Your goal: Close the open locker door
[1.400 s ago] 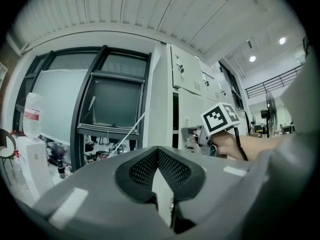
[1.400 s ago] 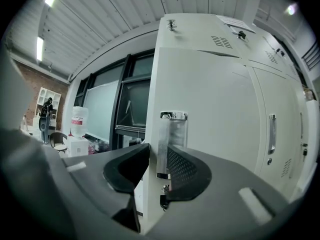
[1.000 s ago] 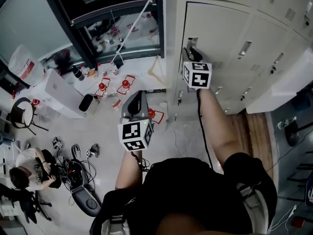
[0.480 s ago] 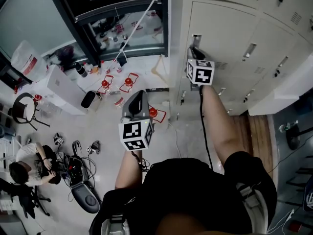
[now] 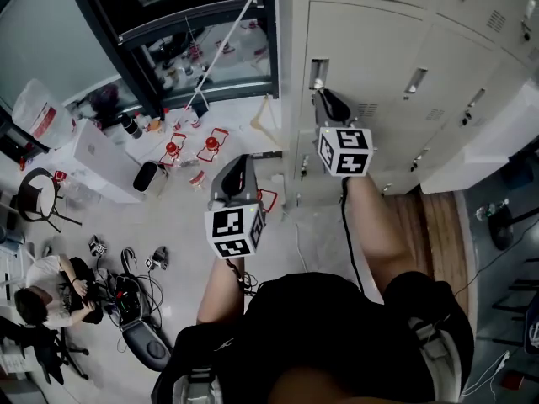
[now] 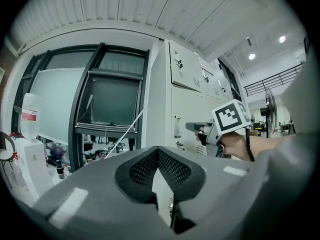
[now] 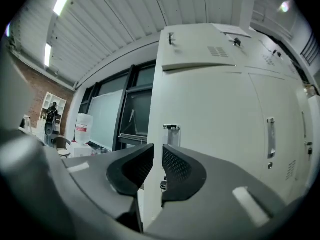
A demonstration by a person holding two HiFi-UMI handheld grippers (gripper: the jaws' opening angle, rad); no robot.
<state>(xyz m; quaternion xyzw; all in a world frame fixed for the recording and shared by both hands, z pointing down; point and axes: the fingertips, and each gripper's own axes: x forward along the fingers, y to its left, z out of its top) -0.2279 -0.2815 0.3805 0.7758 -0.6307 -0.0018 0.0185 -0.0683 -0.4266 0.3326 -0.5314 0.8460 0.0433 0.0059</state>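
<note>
the bank of pale lockers [image 5: 438, 49] fills the head view from twelve to three o'clock. the locker door [image 5: 370, 49] at one o'clock lies flush with its neighbours. the right hand-held gripper [image 5: 325, 98] points at it, near its handle [image 5: 317, 72], jaws a narrow slit apart, holding nothing. the left hand-held gripper [image 5: 238, 162], near centre, has its jaw tips together, empty.

Head view downward, gripper views facing lockers [image 7: 210, 109]
</note>
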